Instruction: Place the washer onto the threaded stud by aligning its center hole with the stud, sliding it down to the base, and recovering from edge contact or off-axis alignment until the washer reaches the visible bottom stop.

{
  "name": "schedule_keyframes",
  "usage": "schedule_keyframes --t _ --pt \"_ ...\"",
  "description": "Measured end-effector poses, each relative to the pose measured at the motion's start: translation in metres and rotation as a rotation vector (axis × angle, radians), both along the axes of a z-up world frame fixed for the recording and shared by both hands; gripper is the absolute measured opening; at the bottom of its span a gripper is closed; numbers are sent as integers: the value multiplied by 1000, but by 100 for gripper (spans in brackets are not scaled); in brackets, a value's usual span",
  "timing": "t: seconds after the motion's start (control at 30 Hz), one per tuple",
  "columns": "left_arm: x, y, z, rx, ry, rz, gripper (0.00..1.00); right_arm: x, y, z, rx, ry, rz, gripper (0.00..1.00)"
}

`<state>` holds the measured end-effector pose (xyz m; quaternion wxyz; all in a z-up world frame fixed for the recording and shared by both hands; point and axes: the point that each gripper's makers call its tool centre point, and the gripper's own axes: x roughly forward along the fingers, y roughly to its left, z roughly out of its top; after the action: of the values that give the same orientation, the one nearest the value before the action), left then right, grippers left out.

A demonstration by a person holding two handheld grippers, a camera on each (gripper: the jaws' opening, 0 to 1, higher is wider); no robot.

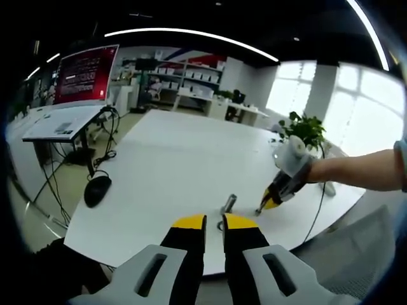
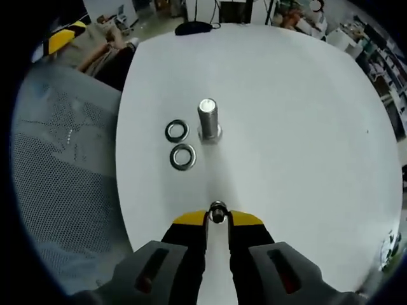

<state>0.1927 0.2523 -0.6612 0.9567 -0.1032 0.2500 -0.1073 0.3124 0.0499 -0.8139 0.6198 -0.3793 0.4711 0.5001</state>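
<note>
The threaded stud (image 2: 208,117) stands upright on the white table (image 2: 299,127), ahead of my right gripper (image 2: 217,219). That gripper is shut on a steel washer (image 2: 217,212) pinched between its yellow tips, short of the stud and above the tabletop. Two more washers (image 2: 177,131) (image 2: 182,156) lie flat just left of the stud. In the left gripper view the stud (image 1: 228,203) sits just beyond my left gripper (image 1: 214,222), whose jaws stand a narrow gap apart with nothing between them. The right gripper (image 1: 272,198), held by a hand, hovers to the stud's right.
A black mouse (image 1: 97,189) lies near the table's left edge. A potted plant (image 1: 304,130) stands at the far right of the table. A grey mesh chair (image 2: 57,165) is beside the near table edge. A desk with a red screen (image 1: 86,73) stands further off.
</note>
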Motion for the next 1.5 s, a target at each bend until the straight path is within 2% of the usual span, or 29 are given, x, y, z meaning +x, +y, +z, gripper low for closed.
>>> schedule_keyframes --t 0.3,0.47,0.67,0.9,1.0,1.17,1.4,1.5 --pt "0 1 0 2 0 7 7 -1 -1 -13 -32 7 13 13" --pt "0 1 -1 -2 5 8 6 -2 -2 -16 -39 7 48 15" --pt "0 1 0 -3 3 7 6 -4 -10 -6 -3 40 -22 19" --pt "-1 -1 -1 -3 6 -7 6 -10 -26 25 68 16 -87 19" --pt "-2 -5 -3 4 21 -30 7 -15 -32 47 135 2 -135 19" --pt "-3 -5 -2 -2 12 -31 7 -25 -39 81 261 -13 -226 19" --pt "-6 -12 -3 3 19 -84 8 -50 -55 129 441 -51 -343 20" --pt "-7 -16 -6 17 32 -114 9 -64 -68 146 517 -43 -437 20"
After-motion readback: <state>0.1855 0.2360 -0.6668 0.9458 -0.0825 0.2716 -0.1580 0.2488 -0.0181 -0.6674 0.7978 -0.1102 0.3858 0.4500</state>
